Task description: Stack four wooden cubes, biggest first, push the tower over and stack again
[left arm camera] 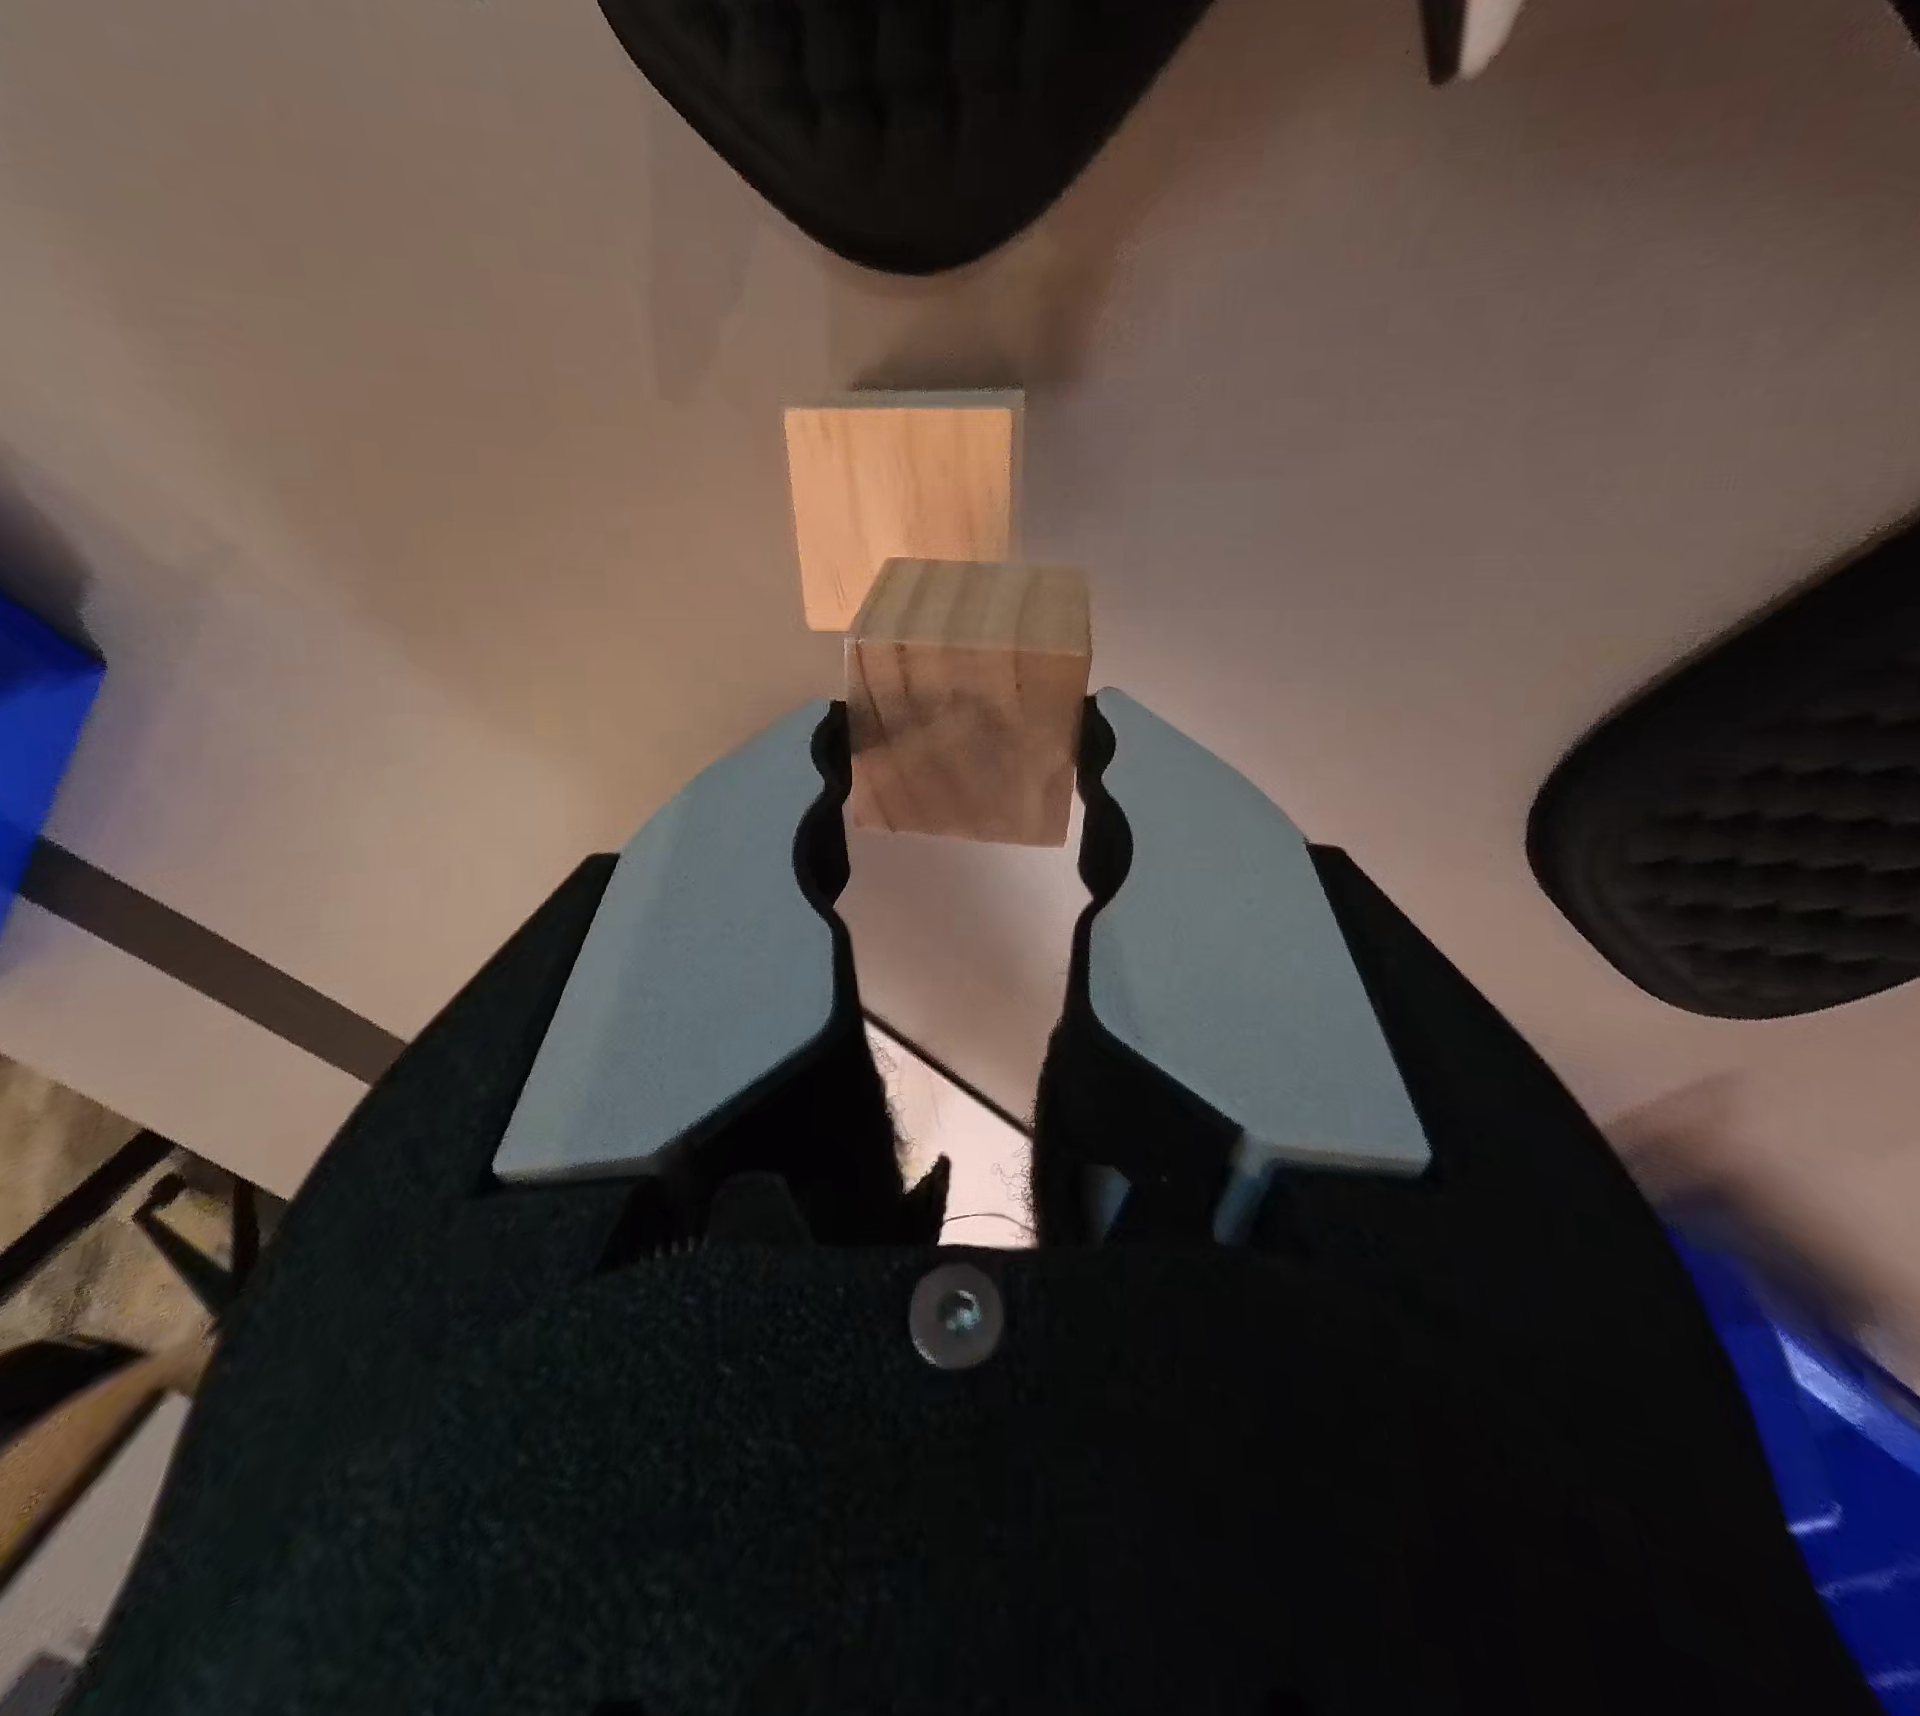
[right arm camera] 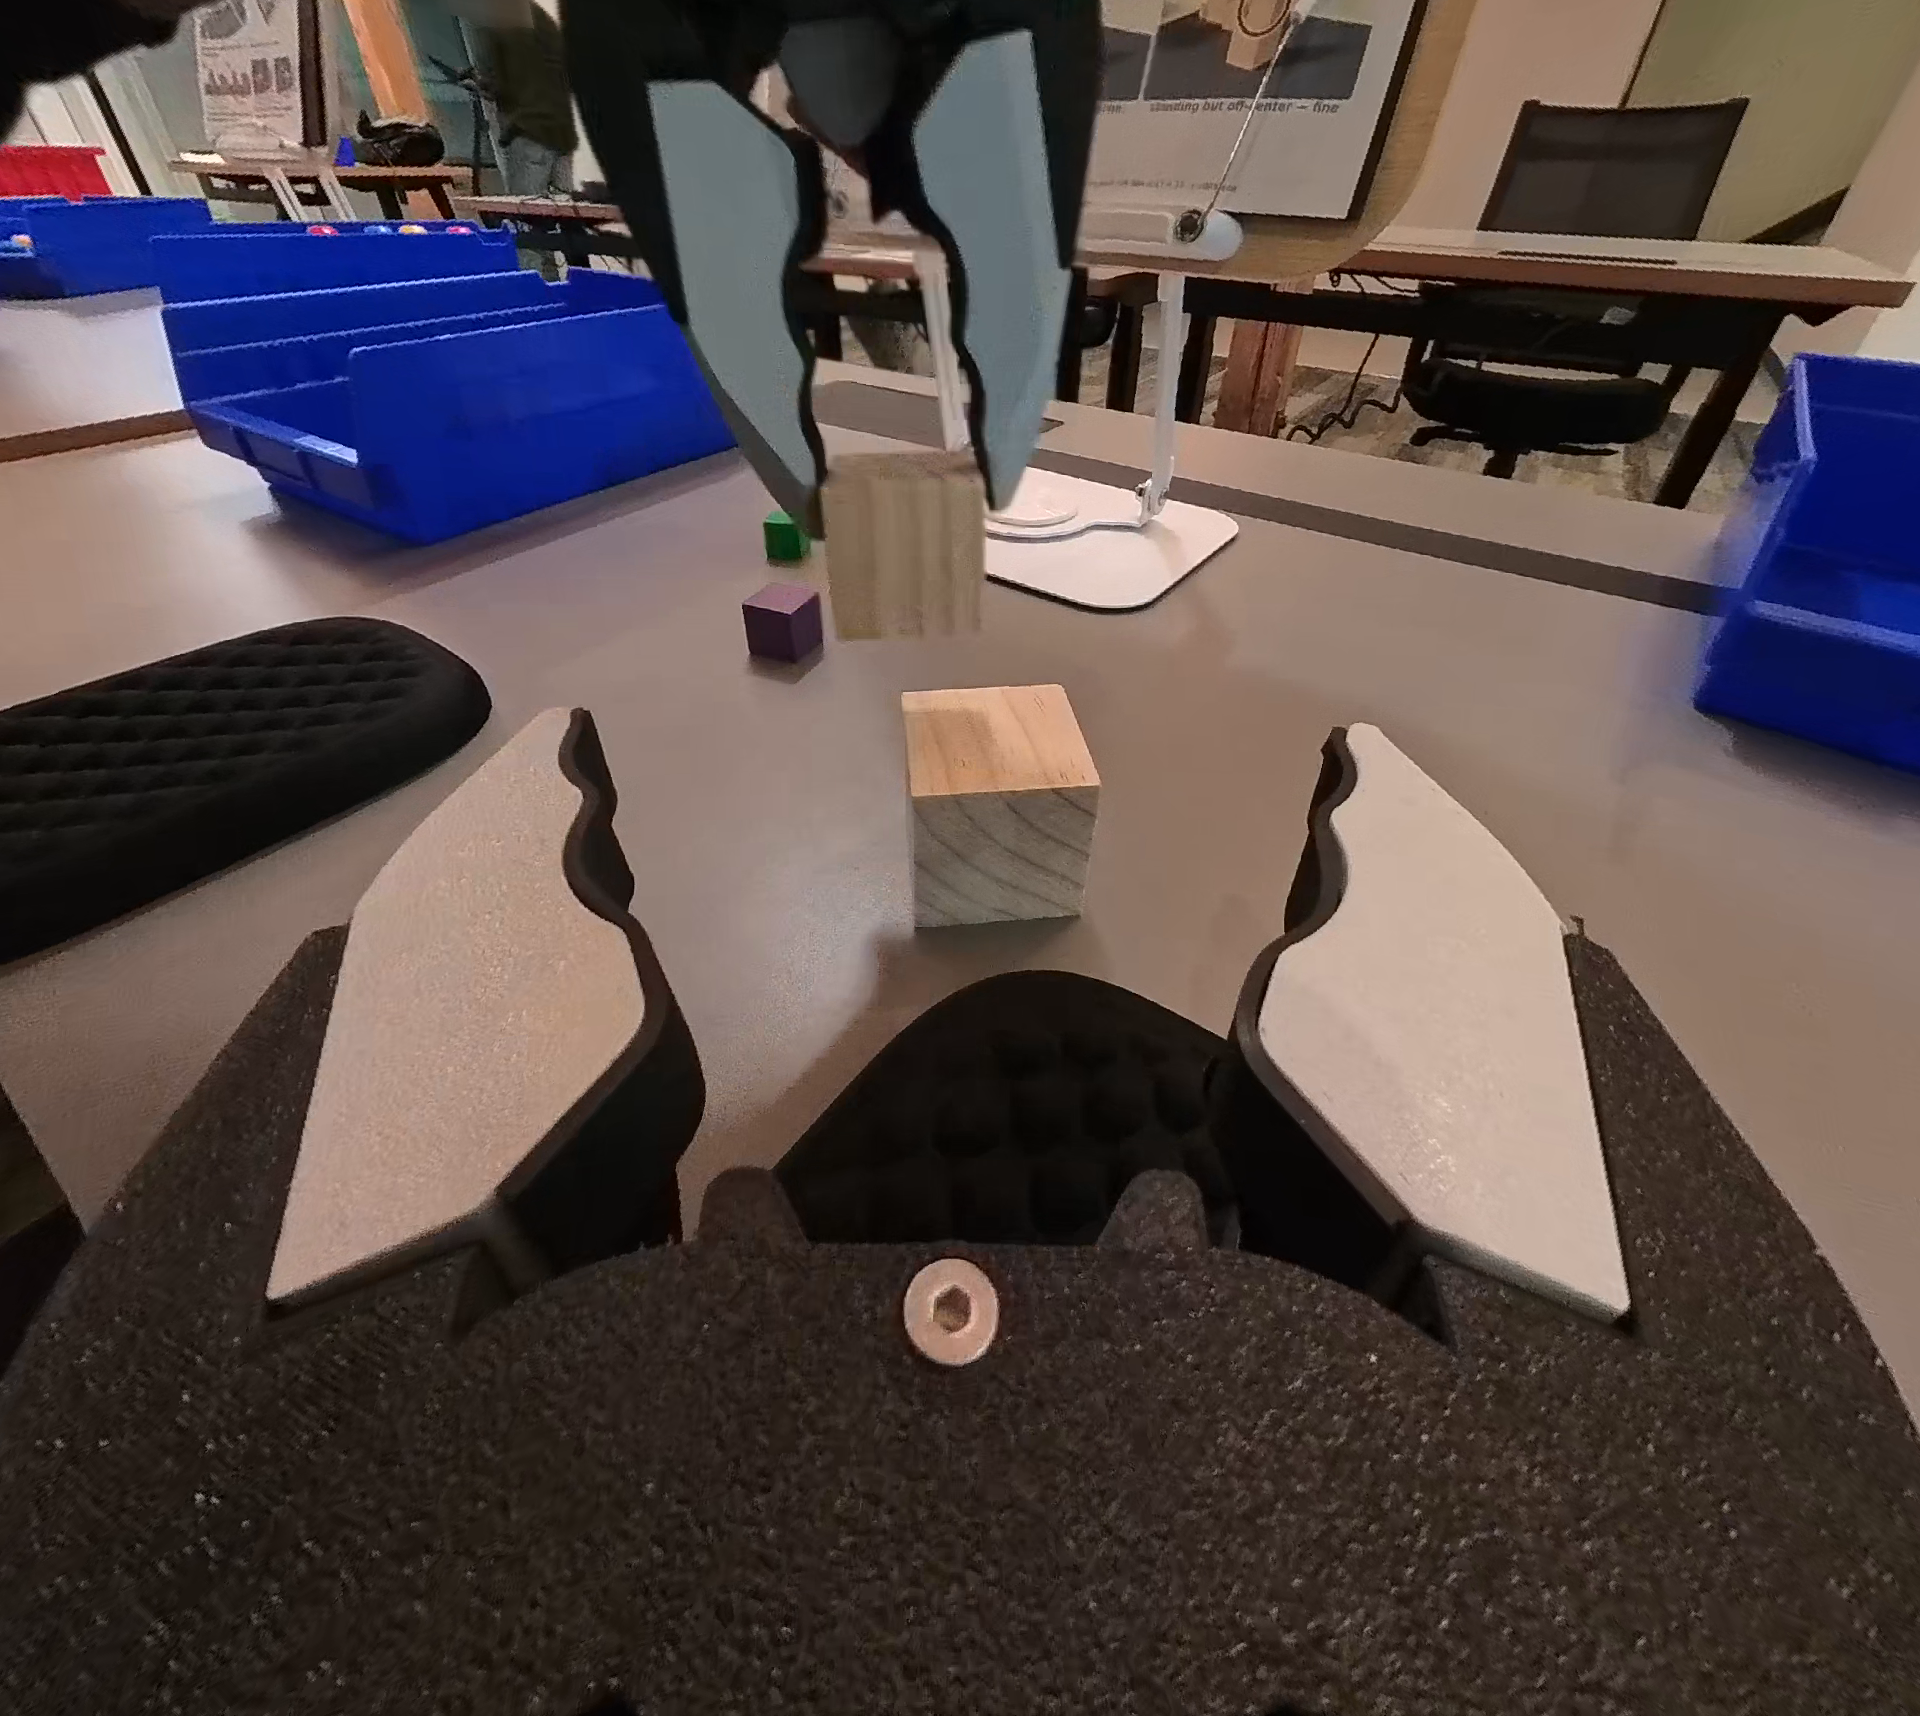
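Wooden cube (left arm camera: 961, 721) clamped in left hand-held gripper (left arm camera: 961, 731), raised above counter (right arm camera: 1351, 731); right hand-held gripper (right arm camera: 966, 835) spread apart around second wooden cube (right arm camera: 997, 809).

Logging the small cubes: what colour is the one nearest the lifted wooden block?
Purple, clearest in the right wrist view.

Two wooden cubes (right arm camera: 1000, 809), two small cubes (right arm camera: 781, 622)
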A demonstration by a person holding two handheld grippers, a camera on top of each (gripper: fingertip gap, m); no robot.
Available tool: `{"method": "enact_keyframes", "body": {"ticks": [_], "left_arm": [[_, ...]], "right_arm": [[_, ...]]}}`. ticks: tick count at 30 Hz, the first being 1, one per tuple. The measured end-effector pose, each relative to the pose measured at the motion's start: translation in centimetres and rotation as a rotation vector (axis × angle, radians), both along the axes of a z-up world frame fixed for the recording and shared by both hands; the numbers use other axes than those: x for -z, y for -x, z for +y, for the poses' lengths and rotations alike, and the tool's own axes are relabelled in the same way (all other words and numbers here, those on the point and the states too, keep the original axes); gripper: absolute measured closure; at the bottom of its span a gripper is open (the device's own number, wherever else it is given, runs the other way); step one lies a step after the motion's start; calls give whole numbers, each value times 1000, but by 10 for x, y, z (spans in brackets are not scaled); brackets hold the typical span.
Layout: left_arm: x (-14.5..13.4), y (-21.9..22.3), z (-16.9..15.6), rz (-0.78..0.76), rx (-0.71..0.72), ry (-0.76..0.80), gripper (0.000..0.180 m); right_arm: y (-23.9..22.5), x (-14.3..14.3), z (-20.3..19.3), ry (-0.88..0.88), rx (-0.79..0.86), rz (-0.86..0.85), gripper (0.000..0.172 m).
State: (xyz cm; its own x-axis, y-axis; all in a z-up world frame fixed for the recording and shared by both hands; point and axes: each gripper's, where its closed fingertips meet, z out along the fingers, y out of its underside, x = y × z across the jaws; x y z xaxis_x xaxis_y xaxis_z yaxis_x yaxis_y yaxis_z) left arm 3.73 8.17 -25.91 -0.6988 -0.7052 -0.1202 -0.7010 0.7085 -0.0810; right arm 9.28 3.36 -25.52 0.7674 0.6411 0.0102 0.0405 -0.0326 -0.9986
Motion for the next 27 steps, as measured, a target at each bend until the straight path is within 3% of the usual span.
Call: {"method": "enact_keyframes", "body": {"ticks": [12,27], "left_arm": [[19,-26,11,74,-19,-64,139],[28,-25,6,62,-46,-3,139]], "right_arm": [[-3,0,2,22,-4,33,49],[-3,0,2,33,-6,42,50]]}}
